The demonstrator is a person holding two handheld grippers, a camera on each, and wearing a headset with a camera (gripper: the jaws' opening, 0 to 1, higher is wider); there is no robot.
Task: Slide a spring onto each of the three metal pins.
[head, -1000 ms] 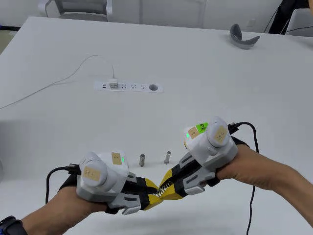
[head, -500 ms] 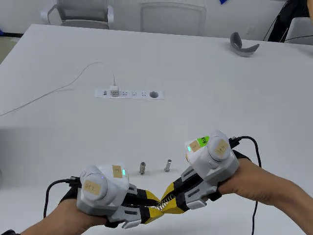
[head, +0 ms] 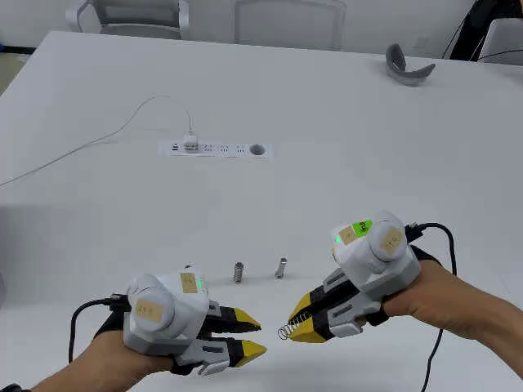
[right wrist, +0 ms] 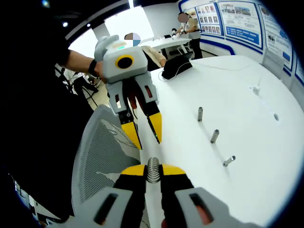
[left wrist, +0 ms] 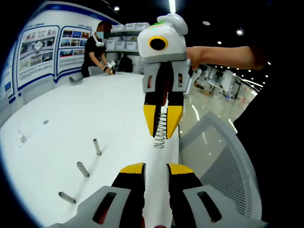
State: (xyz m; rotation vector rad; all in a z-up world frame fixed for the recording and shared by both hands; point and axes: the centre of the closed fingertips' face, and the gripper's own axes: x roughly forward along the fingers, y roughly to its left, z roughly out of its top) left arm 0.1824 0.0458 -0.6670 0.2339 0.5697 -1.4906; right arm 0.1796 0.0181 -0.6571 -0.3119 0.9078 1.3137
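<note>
**Spring clamped in my right gripper, lower centre of the head view; my left gripper is spread and empty.**
It looks light, springy and prone to ping away, so I'd pinch gently mid-coil, keeping the end free for the bare pin.

White surface stretches far beyond jaws; power strip well ahead, cable trailing off. Chairs at far edge. Mesh chair beside jaws. Poster wall, ceiling lights.
</note>
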